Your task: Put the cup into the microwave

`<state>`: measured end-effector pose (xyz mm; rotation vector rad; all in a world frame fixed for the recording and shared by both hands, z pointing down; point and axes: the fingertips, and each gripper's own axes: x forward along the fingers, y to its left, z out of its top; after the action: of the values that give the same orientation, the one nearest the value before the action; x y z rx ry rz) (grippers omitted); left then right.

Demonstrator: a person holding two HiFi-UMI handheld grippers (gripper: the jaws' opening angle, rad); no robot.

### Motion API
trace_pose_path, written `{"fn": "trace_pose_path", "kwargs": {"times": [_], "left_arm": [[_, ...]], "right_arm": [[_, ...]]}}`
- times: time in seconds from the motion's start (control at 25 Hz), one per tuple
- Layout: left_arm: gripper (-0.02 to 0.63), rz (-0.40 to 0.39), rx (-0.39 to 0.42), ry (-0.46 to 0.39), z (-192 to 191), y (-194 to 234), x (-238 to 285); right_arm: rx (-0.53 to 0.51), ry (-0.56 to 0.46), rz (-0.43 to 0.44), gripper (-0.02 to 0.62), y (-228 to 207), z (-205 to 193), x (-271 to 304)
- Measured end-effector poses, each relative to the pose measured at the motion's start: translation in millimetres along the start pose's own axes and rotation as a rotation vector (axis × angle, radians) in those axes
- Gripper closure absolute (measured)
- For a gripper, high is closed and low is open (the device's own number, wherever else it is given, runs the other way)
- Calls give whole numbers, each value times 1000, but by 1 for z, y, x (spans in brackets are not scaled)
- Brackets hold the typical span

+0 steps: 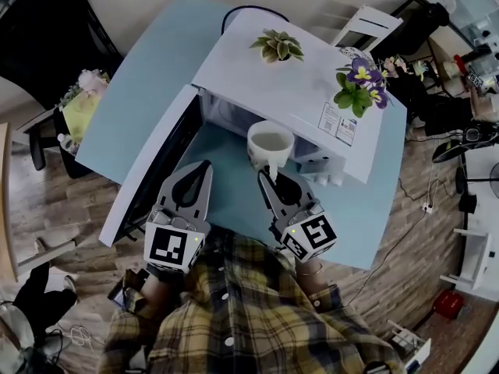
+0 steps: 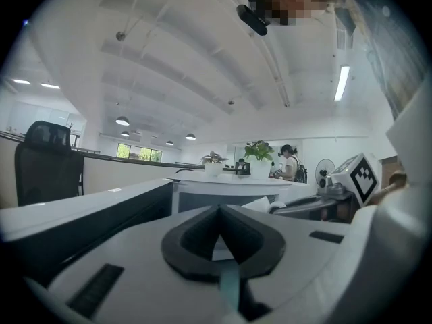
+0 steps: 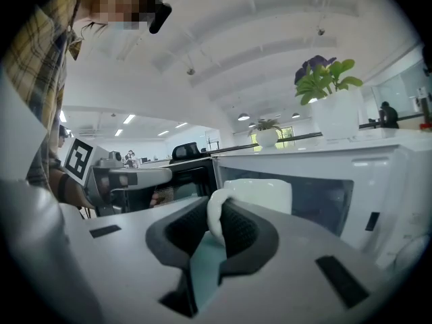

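Observation:
A white cup (image 1: 270, 142) hangs just in front of the open cavity of the white microwave (image 1: 288, 76). My right gripper (image 1: 269, 176) is shut on the cup's handle. In the right gripper view the cup (image 3: 260, 194) stands upright beyond the right gripper (image 3: 216, 214), with the handle pinched between the dark pads. My left gripper (image 1: 204, 166) is to the left of the cup, near the open door (image 1: 152, 178). It is shut, and the left gripper (image 2: 217, 211) has nothing between its jaws.
The microwave stands on a light blue table (image 1: 366, 209) and its door swings out to the left. Two potted plants (image 1: 279, 45) (image 1: 360, 84) sit on top of it. A black office chair (image 2: 44, 160) stands beyond the door.

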<state>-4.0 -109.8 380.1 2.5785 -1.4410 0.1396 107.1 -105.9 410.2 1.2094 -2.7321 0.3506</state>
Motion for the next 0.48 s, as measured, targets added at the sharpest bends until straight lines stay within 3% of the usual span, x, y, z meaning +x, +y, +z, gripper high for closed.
{"fn": "trace_pose_path", "kwargs": {"times": [0.48], "left_arm": [[614,-68,-9,56,-24,-16,18]], "right_arm": [[15,0,-37,543,-28,-19,17]]}}
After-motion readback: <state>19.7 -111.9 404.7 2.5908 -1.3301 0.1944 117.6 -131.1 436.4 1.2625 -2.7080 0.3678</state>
